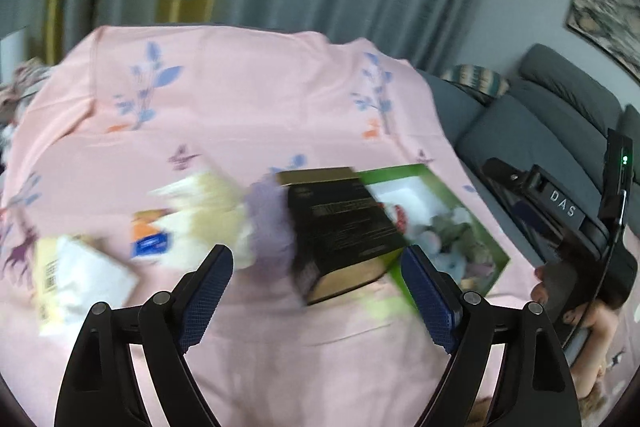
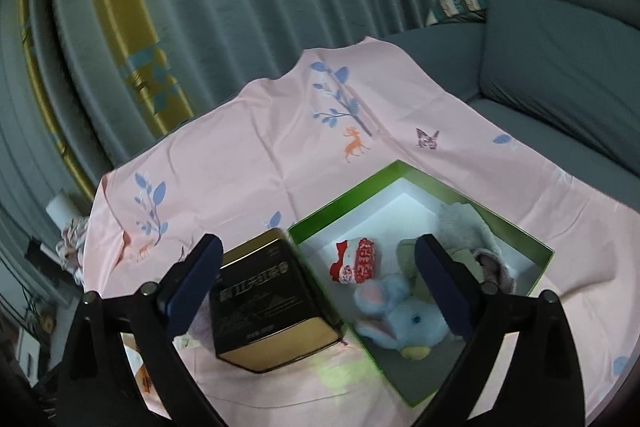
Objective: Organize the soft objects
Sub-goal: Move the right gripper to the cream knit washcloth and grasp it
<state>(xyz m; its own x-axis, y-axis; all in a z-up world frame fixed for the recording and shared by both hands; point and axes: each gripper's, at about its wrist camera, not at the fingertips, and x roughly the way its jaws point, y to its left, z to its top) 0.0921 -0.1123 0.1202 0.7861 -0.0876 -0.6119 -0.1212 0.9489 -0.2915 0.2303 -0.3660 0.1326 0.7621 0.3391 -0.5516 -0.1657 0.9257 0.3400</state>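
On the pink cloth:
Green box: holds your blue bunny.
Left gripper: jaws apart, empty.
Right gripper: jaws apart, empty.
Black tin: touching the box.

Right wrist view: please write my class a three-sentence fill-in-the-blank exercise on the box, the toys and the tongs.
1. The blue plush rabbit lies inside the ____ box.
2. The black and gold tin stands on the ____ cloth, just outside the box.
3. The right tongs are ____, gripping nothing.

Missing words: green; pink; open
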